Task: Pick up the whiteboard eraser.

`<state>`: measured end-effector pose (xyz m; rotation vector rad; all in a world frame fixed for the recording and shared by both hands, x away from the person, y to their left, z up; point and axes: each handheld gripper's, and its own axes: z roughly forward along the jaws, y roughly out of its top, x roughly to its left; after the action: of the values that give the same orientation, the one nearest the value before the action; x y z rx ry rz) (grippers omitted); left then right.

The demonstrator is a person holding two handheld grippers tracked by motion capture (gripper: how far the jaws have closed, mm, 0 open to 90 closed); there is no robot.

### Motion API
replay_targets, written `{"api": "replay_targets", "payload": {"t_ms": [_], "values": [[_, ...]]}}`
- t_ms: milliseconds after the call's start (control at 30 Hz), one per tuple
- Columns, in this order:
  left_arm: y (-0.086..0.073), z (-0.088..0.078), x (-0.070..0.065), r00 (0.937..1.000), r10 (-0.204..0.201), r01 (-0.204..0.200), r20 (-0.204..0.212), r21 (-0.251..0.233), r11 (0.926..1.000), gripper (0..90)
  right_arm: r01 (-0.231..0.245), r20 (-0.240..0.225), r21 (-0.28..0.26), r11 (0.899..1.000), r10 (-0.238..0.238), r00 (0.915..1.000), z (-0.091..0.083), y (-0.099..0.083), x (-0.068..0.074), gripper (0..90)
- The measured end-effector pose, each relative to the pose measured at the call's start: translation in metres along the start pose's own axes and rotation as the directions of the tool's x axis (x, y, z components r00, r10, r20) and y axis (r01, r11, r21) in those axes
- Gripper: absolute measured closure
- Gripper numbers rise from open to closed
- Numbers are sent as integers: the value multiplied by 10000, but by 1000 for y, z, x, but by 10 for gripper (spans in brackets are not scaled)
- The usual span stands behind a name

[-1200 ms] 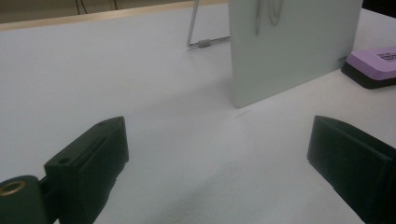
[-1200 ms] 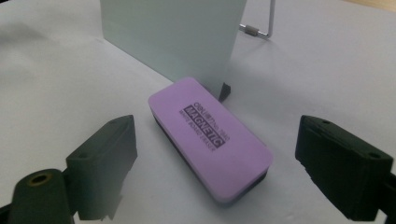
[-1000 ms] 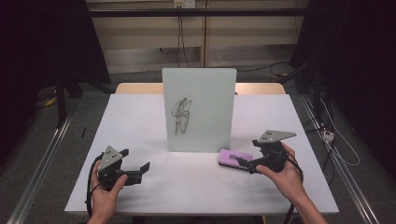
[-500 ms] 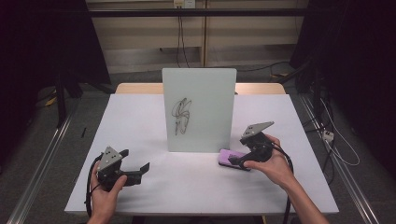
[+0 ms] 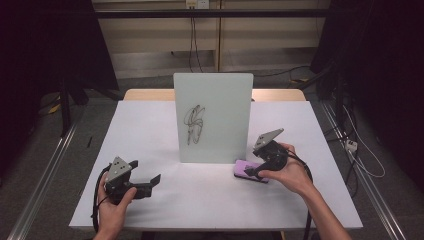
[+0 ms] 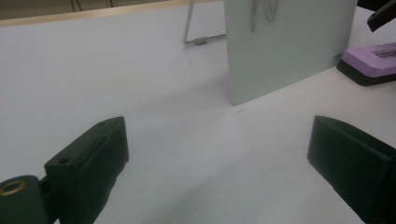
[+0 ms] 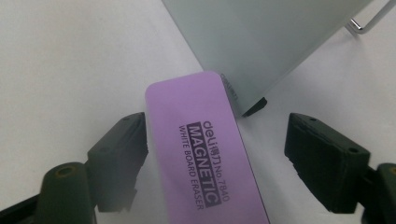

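Observation:
A purple magnetic whiteboard eraser [image 5: 246,169] [image 7: 205,144] lies flat on the white table [image 5: 150,125], by the right foot of a small upright whiteboard [image 5: 212,117] [image 7: 261,42] that bears a black scribble. My right gripper [image 5: 250,172] [image 7: 217,128] is lowered over the eraser, which lies between its jaws. Those jaws have just been closing: the left one touches the eraser's edge, while a gap remains at the right one. Near the front left, my left gripper [image 5: 146,172] [image 6: 215,135] rests open with nothing between its jaws; its view shows the board [image 6: 289,42] and eraser [image 6: 373,58] ahead.
The whiteboard stands on a wire stand [image 6: 194,39] [image 7: 362,23] behind it, in the middle of the table. Beyond the table's far edge are dark floor, cables and metal rails.
My right gripper has moved left and slightly down onto the eraser, and its jaws have narrowed around it. The left gripper has stayed where it was.

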<state>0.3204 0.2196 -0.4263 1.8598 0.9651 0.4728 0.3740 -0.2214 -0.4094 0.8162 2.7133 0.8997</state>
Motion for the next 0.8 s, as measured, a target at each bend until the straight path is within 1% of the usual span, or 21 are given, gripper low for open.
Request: {"api": "replay_targets", "payload": {"t_ms": [33,67,100,133,167,233,267,333,433,467,500,567,633,700,800], "values": [[0,0,0,10000,14,-14,32,-6,10000,53,174,52,105,9998,-175,9998,0,2,0,263],[0,0,0,10000,29,-29,39,-4,10000,53,366,-44,236,9991,-365,9993,0,3,0,269],[0,0,0,9999,103,-103,-4,51,9999,54,433,-116,370,9984,-429,9990,0,5,0,257],[0,0,0,10000,72,-72,12,59,10000,53,548,-125,572,9969,-542,9985,2,5,0,256],[0,1,-1,10000,69,-69,-10,46,10000,53,605,-236,750,9953,-589,9980,4,6,0,273],[0,1,-1,10000,77,-77,23,62,10000,53,653,-413,815,9945,-621,9972,7,5,-1,270],[0,1,0,10000,56,-56,42,73,10000,53,620,-406,839,9945,-588,9974,9,5,-1,283],[0,1,0,9999,-66,65,98,53,10000,53,586,-548,874,9944,-539,9970,11,5,-2,299],[1,2,0,9999,-33,32,121,55,10000,53,708,-584,1072,9917,-648,9962,12,5,0,306],[1,2,0,9999,-40,40,121,52,10000,53,724,-654,1135,9909,-653,9957,12,5,0,323],[1,2,0,9999,-29,28,129,45,10000,53,840,-700,1260,9885,-756,9947,12,4,0,335],[0,2,0,9999,-27,26,150,61,10000,53,887,-820,1274,9879,-786,9935,12,3,0,352],[0,2,0,9999,-45,44,130,72,10000,53,1100,-813,1312,9852,-999,9917,12,3,0,367],[0,2,0,10000,-54,54,53,57,10000,52,1226,-724,1511,9809,-1127,9910,12,3,1,381],[0,3,1,10000,-80,79,51,70,9999,52,1407,-699,1576,9774,-1311,9889,12,4,2,393]]}}
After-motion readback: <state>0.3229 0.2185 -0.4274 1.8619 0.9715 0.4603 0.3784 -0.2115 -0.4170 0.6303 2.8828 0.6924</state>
